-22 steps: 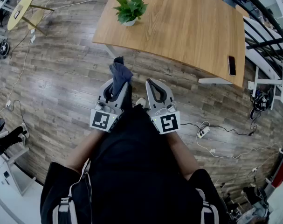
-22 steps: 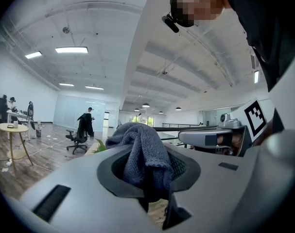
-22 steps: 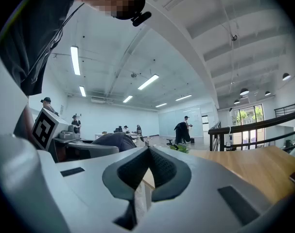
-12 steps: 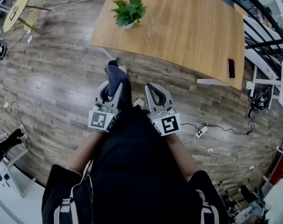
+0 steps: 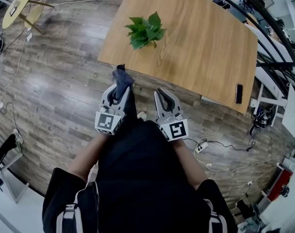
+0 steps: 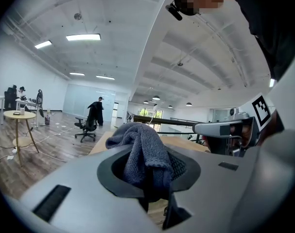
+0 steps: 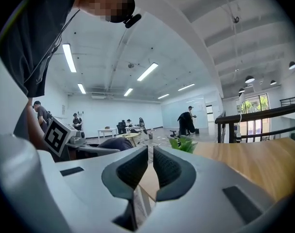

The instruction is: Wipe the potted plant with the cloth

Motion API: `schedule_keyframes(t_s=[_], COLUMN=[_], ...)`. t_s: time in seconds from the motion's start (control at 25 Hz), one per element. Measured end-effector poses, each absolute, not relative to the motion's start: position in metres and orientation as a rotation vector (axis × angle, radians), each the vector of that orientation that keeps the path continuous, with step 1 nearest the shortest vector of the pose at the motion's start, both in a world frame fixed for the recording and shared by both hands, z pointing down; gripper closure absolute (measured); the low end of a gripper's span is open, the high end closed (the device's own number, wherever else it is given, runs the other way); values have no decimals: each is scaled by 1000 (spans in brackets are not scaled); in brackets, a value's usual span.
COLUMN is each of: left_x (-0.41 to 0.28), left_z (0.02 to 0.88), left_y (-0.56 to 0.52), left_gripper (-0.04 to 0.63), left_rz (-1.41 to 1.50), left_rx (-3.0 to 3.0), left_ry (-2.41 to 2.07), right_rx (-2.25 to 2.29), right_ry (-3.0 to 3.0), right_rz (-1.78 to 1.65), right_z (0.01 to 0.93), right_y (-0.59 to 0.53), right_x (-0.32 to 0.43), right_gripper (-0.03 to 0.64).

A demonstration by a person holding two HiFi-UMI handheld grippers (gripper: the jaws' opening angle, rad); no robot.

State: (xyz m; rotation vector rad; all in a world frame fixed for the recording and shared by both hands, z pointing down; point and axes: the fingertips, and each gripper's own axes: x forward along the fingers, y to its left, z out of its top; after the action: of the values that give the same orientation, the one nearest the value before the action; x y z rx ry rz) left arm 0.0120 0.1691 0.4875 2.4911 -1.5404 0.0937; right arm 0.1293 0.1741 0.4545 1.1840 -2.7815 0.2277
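Note:
A small green potted plant (image 5: 146,30) stands on the wooden table (image 5: 205,42), near its left end. My left gripper (image 5: 119,87) is shut on a dark blue-grey cloth (image 5: 122,75), whose top pokes past the fingertips just at the table's near edge. In the left gripper view the cloth (image 6: 143,152) bunches up between the jaws of the left gripper (image 6: 151,181). My right gripper (image 5: 161,92) is beside it, shut with nothing in it. The right gripper view shows this gripper (image 7: 150,152) with its pads nearly touching, the plant (image 7: 183,143) beyond them and the table (image 7: 249,164) to the right.
A black phone (image 5: 239,93) lies near the table's right edge. A round yellow side table (image 5: 18,6) stands at the far left. A power strip (image 5: 200,147) with cables lies on the wood floor. A dark railing (image 5: 278,47) runs along the right.
The table and plant have come nearer and shifted right in the head view. Both grippers now reach the table's near edge, the cloth still held.

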Motion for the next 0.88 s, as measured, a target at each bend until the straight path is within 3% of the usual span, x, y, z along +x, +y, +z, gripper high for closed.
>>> schedule_keyframes(t_s=[0.88], left_x=[-58], left_z=[502], left_y=[33], left_gripper=[482], left_rz=[125], left_rx=[2473], left_ry=[-1393], right_rx=[1197], right_ry=[-2635], right_rz=[310], right_z=[482], right_y=[32], right_x=[69], right_gripper=[595])
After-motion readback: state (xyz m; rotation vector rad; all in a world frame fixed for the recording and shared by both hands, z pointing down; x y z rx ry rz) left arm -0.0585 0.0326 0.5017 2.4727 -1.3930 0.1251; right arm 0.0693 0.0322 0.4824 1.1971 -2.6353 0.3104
